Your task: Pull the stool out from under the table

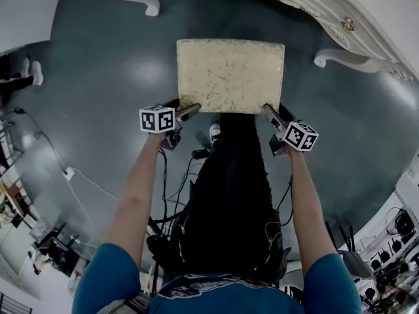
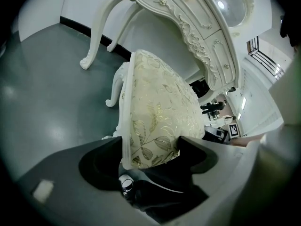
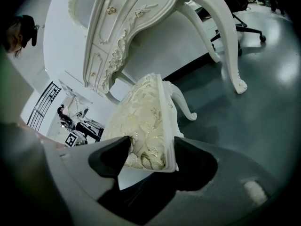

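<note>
The stool (image 1: 230,76) has a cream, leaf-patterned cushion on a white frame and stands on the grey floor just in front of the ornate white table (image 1: 314,5). My left gripper (image 1: 190,110) is shut on its near left corner, and my right gripper (image 1: 270,112) is shut on its near right corner. In the left gripper view the cushion (image 2: 155,117) fills the space between the jaws of that gripper (image 2: 150,149), with the table (image 2: 188,22) behind. In the right gripper view the stool's edge (image 3: 146,121) sits clamped in the right gripper (image 3: 150,157).
The table's curved legs (image 1: 147,5) (image 1: 347,61) stand on either side beyond the stool. Cables (image 1: 72,172) trail over the floor at left, and equipment (image 1: 393,254) is stacked at lower right. An office chair (image 3: 240,22) stands past the table. My dark-clothed legs (image 1: 229,195) are right behind the stool.
</note>
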The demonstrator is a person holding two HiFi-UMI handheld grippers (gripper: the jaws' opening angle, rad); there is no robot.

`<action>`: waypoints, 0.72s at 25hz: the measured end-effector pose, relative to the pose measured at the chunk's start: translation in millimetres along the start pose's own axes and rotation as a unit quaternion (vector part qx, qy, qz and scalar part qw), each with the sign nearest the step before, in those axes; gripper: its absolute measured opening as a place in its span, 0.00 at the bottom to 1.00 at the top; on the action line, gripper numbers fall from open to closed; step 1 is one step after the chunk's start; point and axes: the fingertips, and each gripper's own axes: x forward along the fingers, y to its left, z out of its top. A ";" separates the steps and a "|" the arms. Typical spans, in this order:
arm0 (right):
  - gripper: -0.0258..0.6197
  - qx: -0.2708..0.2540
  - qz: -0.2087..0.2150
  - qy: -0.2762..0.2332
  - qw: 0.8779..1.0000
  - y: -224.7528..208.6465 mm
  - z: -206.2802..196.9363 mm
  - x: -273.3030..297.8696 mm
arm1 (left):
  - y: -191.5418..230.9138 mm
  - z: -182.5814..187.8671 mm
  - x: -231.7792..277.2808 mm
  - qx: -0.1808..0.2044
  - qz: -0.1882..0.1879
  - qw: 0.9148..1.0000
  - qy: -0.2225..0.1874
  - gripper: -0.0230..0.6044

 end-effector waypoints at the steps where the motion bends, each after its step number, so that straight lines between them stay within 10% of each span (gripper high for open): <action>1: 0.51 0.004 -0.003 0.001 1.000 -0.3 -3.1 -1.4 | 1.4 -1.0 -1.0 0.004 0.004 1.000 0.003 0.65; 18: 0.52 0.023 -0.044 0.038 0.998 -1.4 -33.7 -22.0 | -8.1 4.6 -12.9 0.092 0.076 0.992 0.048 0.58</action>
